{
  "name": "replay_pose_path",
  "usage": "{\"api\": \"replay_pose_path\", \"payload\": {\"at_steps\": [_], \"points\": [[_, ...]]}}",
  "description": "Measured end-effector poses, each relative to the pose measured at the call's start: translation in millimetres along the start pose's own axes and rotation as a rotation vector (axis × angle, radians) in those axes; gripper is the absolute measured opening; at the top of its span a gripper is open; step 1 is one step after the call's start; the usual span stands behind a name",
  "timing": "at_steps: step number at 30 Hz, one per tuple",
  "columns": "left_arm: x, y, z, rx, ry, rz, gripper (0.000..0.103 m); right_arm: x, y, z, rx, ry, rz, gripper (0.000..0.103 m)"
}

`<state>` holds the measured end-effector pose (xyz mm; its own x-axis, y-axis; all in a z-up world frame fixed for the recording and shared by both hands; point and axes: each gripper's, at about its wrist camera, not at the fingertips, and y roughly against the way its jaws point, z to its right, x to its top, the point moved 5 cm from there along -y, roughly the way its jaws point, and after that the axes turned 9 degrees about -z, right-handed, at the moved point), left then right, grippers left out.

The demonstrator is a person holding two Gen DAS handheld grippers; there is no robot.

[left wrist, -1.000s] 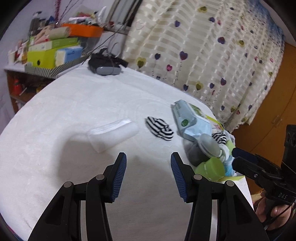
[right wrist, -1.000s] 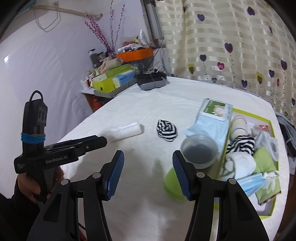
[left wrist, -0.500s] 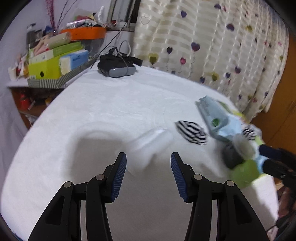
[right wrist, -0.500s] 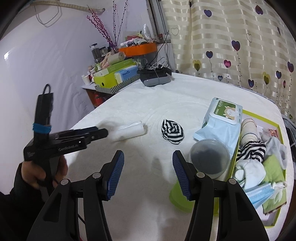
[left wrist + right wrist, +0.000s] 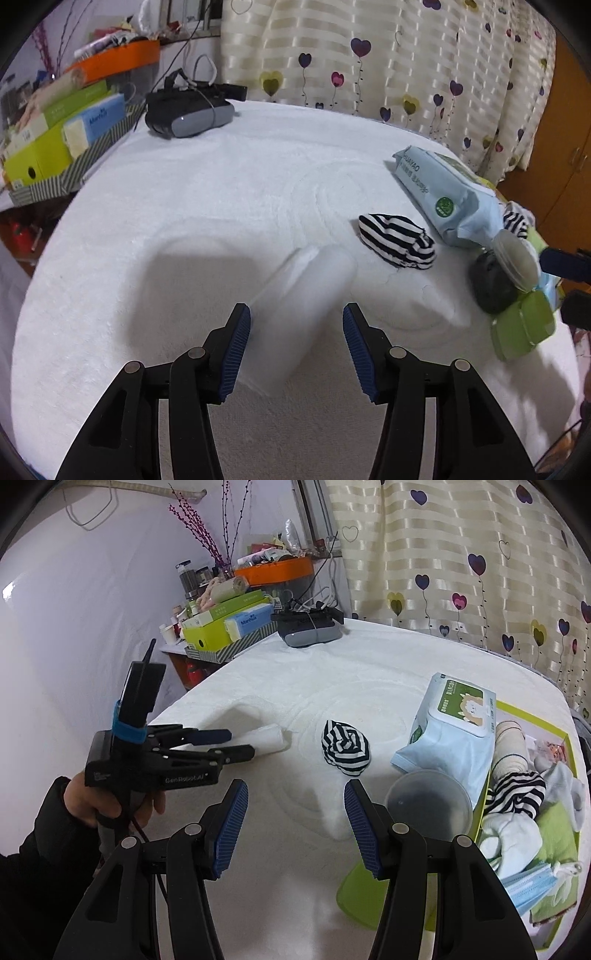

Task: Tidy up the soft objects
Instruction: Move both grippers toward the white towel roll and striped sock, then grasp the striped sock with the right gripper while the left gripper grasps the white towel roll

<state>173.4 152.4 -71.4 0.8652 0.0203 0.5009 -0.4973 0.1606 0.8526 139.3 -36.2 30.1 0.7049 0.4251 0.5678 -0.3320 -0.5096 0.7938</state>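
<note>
A rolled white towel (image 5: 299,306) lies on the white bed cover, its near end between the open jaws of my left gripper (image 5: 295,347); it also shows in the right wrist view (image 5: 271,736). A black-and-white striped sock ball (image 5: 397,240) lies just right of it, also seen in the right wrist view (image 5: 345,747). My right gripper (image 5: 295,823) is open and empty, held above the cover in front of the sock ball. A green-rimmed box (image 5: 570,775) at right holds several soft items. The left gripper (image 5: 229,744) appears in the right wrist view at the towel.
A pale blue wet-wipes pack (image 5: 454,727) leans on the box edge. A lidded plastic tub (image 5: 428,808) stands on a green lid (image 5: 362,893). A VR headset (image 5: 188,110) lies at the far side, with stacked boxes (image 5: 62,136) on a side shelf.
My left gripper has swung left and moved forward, bringing its open jaws around the near end of the towel. My right gripper has shifted only slightly.
</note>
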Motion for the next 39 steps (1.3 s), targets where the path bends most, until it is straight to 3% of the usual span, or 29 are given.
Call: {"api": "replay_pose_path", "payload": {"at_steps": [5,11,16,21,25,36,38,39], "points": [[-7.7,11.2,8.0,-0.115,0.009,-0.003,0.052,10.7,-5.2,1.3,-0.021,0.018,-0.009,0.055],[4.6,16.0,0.7,0.008,-0.018,0.054,0.052,29.1,-17.0,-0.2,-0.051,0.072,-0.036,0.055],[8.6,-1.9,-0.2,-0.038,-0.067,-0.014,0.052,46.2,-35.5,4.2,-0.087,0.099,-0.093,0.055],[7.6,-1.5,-3.5,-0.068,-0.064,-0.011,0.052,52.7,-58.0,7.6,-0.115,0.128,-0.173,0.055],[8.8,-9.8,-7.0,-0.008,-0.068,-0.028,0.052,54.0,-78.7,10.8,-0.144,0.147,-0.245,0.055],[10.2,-14.6,-12.6,-0.02,-0.035,-0.033,0.052,54.2,-125.4,16.4,-0.219,0.231,-0.436,0.055],[8.3,-13.0,-12.3,-0.012,-0.024,-0.026,0.048,51.6,-131.1,17.0,-0.222,0.245,-0.466,0.047],[7.6,-11.8,-11.9,-0.006,-0.023,-0.02,0.047,51.2,-133.0,16.9,-0.221,0.25,-0.475,0.038]]}}
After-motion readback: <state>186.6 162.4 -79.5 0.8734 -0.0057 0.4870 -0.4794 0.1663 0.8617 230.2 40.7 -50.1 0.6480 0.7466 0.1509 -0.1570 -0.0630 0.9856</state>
